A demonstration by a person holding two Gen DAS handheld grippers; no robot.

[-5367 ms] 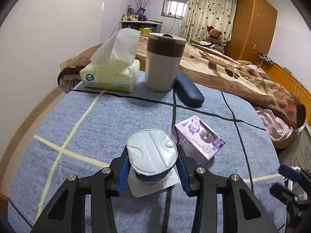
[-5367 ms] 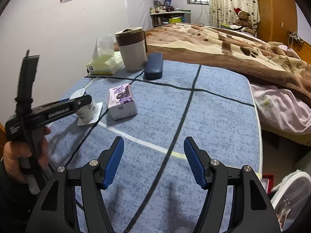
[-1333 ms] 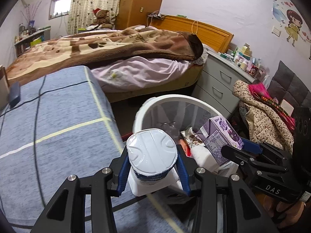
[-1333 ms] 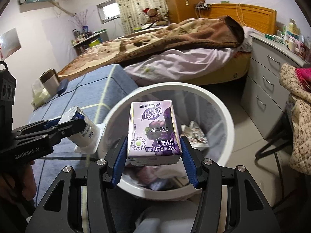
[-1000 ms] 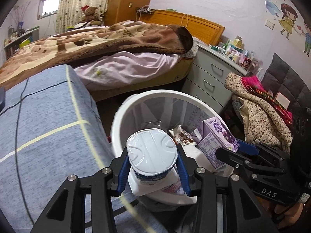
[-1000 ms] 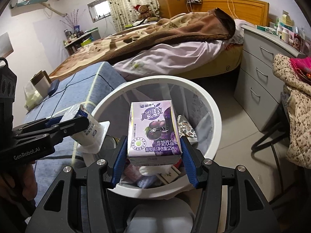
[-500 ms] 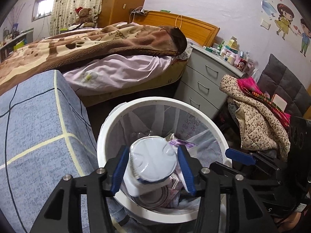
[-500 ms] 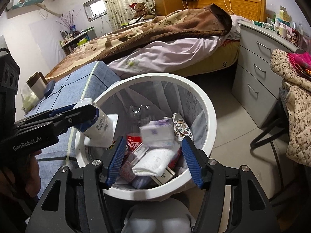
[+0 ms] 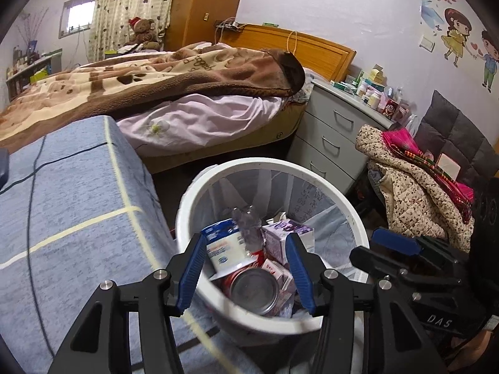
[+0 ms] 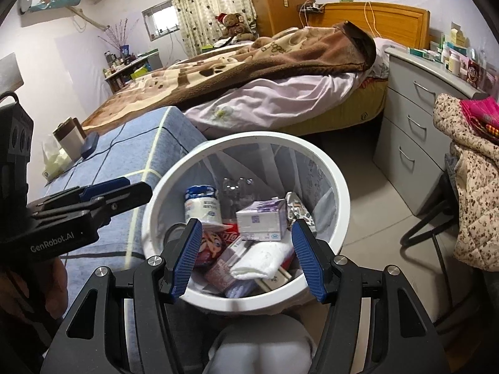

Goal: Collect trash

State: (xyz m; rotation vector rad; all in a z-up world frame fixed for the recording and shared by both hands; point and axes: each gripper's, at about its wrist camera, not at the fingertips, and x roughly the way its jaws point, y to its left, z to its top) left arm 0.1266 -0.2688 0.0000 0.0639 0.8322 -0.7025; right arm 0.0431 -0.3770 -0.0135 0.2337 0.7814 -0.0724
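Observation:
A white round trash bin [image 9: 199,193] [image 10: 330,168] stands on the floor beside the blue-covered table. Inside lie the white yogurt cup [image 9: 226,247] [image 10: 202,204], the purple milk carton [image 9: 288,229] [image 10: 262,216], a red can [image 9: 254,286], a white cloth [image 10: 265,258] and other wrappers. My left gripper [image 9: 246,266] is open and empty just above the bin's near rim. My right gripper [image 10: 246,255] is open and empty over the bin's near side. Each gripper shows in the other's view: the right [image 9: 393,244], the left [image 10: 106,188].
The blue checked table [image 9: 68,205] lies left of the bin. A bed with a brown blanket [image 9: 174,74] is behind. A grey drawer unit [image 9: 336,131] and a chair piled with clothes [image 9: 414,187] stand right. A mug, a tissue pack and a dark case [image 10: 90,145] sit at the table's far end.
Both grippers came from the table to the bin. The right one opened and dropped the milk carton, then the left one opened and the yogurt cup fell into the bin.

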